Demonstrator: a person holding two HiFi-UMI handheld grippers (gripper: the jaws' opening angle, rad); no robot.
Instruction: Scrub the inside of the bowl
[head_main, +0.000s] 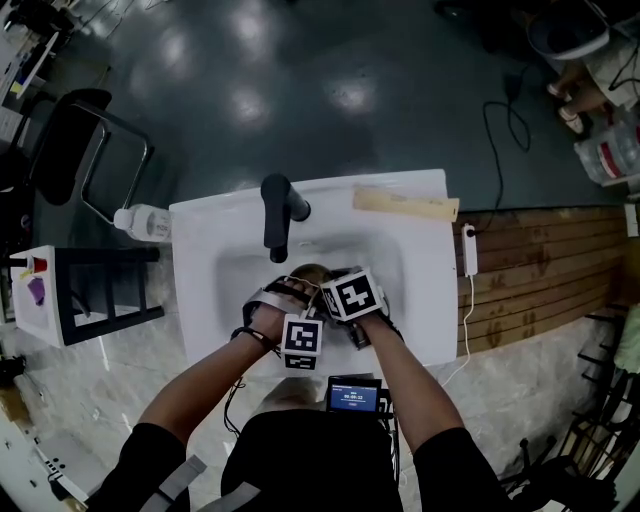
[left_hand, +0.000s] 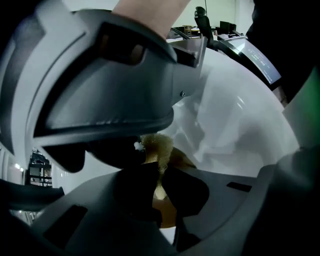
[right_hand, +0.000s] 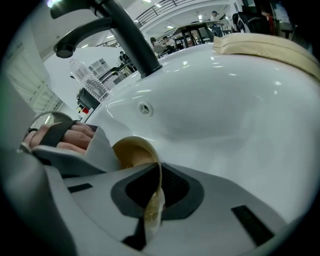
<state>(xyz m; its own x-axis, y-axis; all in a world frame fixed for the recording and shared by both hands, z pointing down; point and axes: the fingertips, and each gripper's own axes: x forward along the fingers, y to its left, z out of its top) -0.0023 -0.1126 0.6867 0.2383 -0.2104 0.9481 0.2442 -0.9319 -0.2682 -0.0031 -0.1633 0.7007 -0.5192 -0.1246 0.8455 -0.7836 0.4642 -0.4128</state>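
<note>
SCRUBBING AT THE SINK: A person holds two hand-held grippers close together inside the basin of a white sink (head_main: 200, 240). The right gripper (right_hand: 152, 195) has its jaws pinched together on the thin rim of a tan bowl (right_hand: 131, 150). The bowl's wall runs edge-on between the two dark pads (right_hand: 177, 187), and its open mouth is tipped toward that gripper's left. The left gripper (left_hand: 159, 182) is clamped on a yellowish scrub pad (left_hand: 156, 146). The pad's fuzzy end sticks out just past the fingertips, with the tan of the bowl directly ahead of it. Whether the pad presses on the bowl's inner face cannot be made out.

The right gripper's grey body looms just above and to the left of the left gripper's jaws. From the right gripper, the person's strapped left hand (right_hand: 60, 137) shows just left of the bowl. A black faucet (right_hand: 127, 37) rises beyond the right gripper, up and to its left, its spout hanging over the basin. A beige strip (right_hand: 270, 47) lies on the sink's far rim, ahead of that gripper and to its right. A clear plastic bottle (head_main: 145, 222) lies at the sink's edge, well off to the left of the left gripper.
</note>
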